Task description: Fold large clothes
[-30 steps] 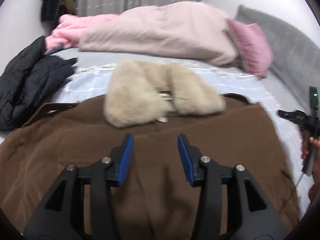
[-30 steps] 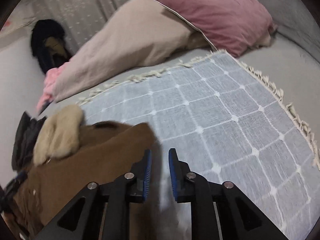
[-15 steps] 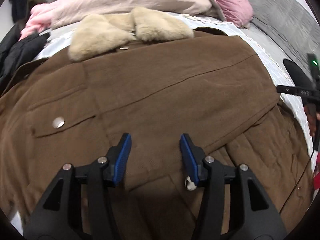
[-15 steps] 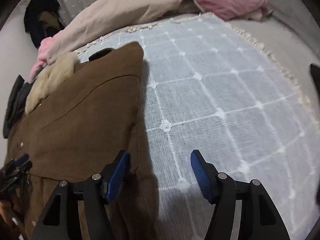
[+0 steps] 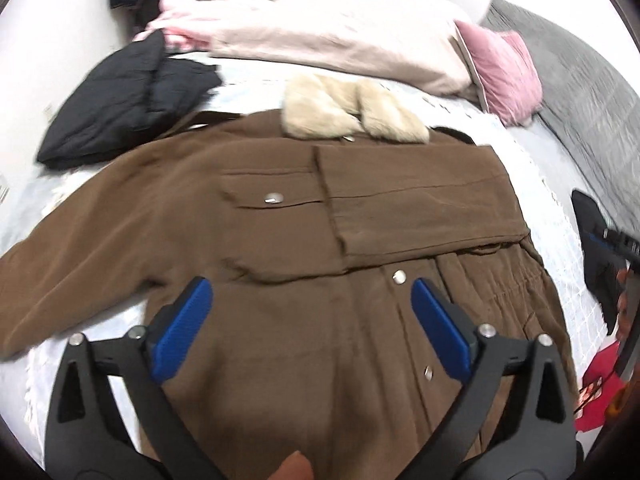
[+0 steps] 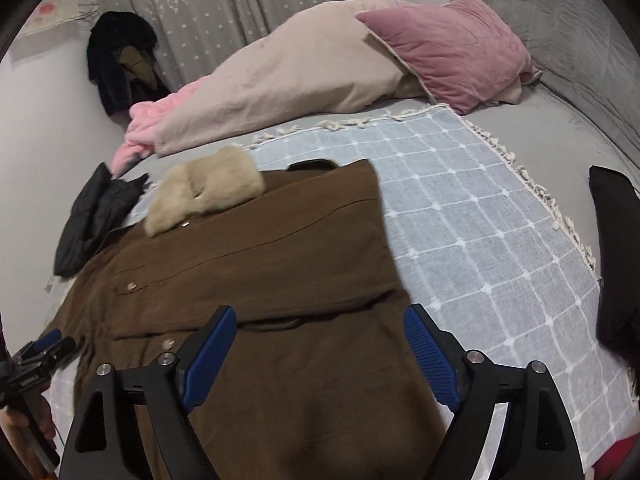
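Note:
A large brown coat (image 5: 280, 248) with a beige fur collar (image 5: 352, 112) lies flat on the bed, front up. Its right sleeve is folded across the chest; its left sleeve (image 5: 80, 264) stretches out to the left. My left gripper (image 5: 312, 320) is open and empty above the coat's lower front. My right gripper (image 6: 320, 344) is open and empty above the coat's (image 6: 260, 264) lower right part. The collar also shows in the right wrist view (image 6: 204, 196). The right gripper shows at the edge of the left wrist view (image 5: 600, 252).
A light blue checked blanket (image 6: 472, 216) covers the bed. A black jacket (image 5: 128, 96) lies at the far left. A beige duvet (image 6: 288, 80), a pink pillow (image 6: 452, 48) and a pink garment (image 6: 140, 128) lie at the back. A grey headboard (image 5: 588, 88) is on the right.
Both grippers have opened wider and pulled back and up from the coat. The right sleeve now lies folded over the chest. More of the coat and the bed is in view.

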`<state>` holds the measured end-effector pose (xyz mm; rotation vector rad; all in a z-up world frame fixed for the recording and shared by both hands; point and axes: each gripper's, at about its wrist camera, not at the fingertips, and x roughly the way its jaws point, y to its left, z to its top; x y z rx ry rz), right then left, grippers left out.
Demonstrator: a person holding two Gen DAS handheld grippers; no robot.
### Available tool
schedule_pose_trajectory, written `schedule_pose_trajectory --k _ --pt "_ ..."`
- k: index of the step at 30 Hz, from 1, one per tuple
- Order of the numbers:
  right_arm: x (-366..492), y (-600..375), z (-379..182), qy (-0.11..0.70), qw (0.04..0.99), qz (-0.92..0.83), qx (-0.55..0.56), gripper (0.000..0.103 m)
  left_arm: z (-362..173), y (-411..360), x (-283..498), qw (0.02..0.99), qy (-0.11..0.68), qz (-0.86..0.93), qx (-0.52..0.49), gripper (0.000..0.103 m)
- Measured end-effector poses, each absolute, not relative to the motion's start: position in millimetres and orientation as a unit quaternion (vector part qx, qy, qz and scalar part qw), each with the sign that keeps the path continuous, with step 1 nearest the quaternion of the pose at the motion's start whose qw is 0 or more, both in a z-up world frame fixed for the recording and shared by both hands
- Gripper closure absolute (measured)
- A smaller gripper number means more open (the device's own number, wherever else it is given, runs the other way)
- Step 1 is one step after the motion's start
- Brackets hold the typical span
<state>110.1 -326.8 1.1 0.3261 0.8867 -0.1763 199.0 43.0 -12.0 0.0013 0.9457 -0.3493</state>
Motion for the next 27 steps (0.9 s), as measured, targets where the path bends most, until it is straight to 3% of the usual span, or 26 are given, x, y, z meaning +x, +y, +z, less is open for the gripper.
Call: schedule_pose_trajectory --k 6,16,27 --pt "89 -279 -2 0.429 0.89 -0.028 0.151 0.008 -9 97 181 0.879 0.453 -0.14 -0.047 0.002" --pt "100 -251 -39 0.464 0.87 -0.007 0.166 0.007 -61 186 185 0.849 0.488 -0.086 -0.182 0.002" --pt "121 -243 -46 0.447 0.863 -0.022 0.235 0.007 -79 283 189 0.848 0.461 0.017 -0.262 0.002"
